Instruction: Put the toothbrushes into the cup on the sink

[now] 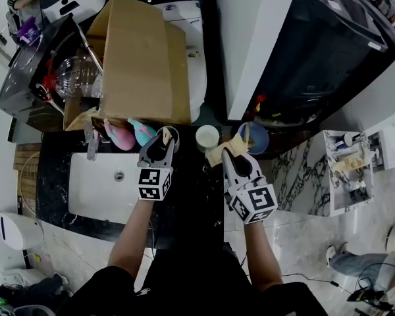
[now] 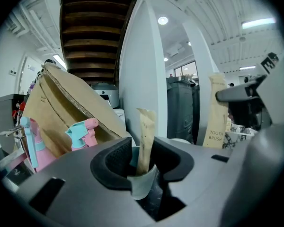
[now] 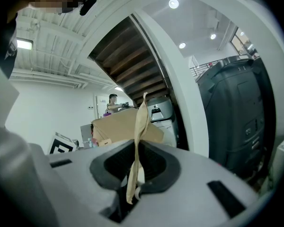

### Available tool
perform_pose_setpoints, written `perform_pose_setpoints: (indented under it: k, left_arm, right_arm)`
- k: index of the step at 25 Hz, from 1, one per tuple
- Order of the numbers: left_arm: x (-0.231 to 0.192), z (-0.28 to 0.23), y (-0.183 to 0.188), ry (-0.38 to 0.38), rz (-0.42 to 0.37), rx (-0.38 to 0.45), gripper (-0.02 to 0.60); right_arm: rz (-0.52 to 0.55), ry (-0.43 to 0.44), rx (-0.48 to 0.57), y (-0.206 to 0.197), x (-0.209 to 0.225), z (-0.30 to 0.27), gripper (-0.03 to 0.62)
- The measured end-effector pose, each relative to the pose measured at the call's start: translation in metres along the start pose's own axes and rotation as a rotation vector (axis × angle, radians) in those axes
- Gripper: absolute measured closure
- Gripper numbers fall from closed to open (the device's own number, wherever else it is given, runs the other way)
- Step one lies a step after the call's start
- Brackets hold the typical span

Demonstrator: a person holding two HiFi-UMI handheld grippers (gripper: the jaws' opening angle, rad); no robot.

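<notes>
My left gripper [image 1: 163, 143] [image 2: 143, 157] is open around a pale translucent cup [image 2: 143, 183] [image 1: 174, 134] on the dark counter behind the sink [image 1: 112, 186]. A paper-wrapped toothbrush [image 2: 145, 138] [image 1: 166, 136] stands upright in that cup, between the jaws, with a gap on its left side. My right gripper [image 1: 236, 153] [image 3: 136, 164] is shut on a second paper-wrapped toothbrush [image 3: 136, 155] [image 1: 218, 153] [image 2: 217, 115]. That one is held upright to the right of the cup, edge-on in the right gripper view.
A large cardboard box [image 1: 141, 64] leans behind the counter. Pink [image 1: 120, 137] and teal [image 1: 142, 132] spray bottles and a faucet [image 1: 91, 142] stand left of the cup. A white cup [image 1: 207, 137] and a blue bowl [image 1: 255, 139] sit between and behind the grippers.
</notes>
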State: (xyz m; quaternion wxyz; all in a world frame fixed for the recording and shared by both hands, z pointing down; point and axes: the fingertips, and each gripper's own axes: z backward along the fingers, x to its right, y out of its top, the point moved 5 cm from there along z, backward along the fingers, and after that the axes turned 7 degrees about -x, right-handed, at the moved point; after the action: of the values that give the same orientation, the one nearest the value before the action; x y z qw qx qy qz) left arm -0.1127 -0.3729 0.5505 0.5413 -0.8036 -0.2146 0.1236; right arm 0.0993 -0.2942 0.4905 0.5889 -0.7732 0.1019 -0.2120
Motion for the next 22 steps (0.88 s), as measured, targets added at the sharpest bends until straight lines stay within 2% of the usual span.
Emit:
perform_pose_setpoints:
  k: [4,9,17,22]
  left_arm:
    - [0.005,0.004,-0.001,-0.003,-0.032,-0.015,0.407]
    - [0.011,0.017,0.001,0.001,-0.064,-0.021,0.39]
    - [0.022,0.048,0.011,0.021,-0.059,0.013,0.395]
    - [0.028,0.069,0.015,0.027,-0.038,0.034,0.441]
  right_arm:
    - [0.003,0.006,0.01,0.003,0.0,0.002,0.565]
    - [0.017,0.016,0.027,0.011,-0.002,0.009,0.565]
    - [0.044,0.018,0.058,0.026,-0.001,0.023,0.565]
    - [0.083,0.024,0.061,0.031,-0.006,0.029,0.565]
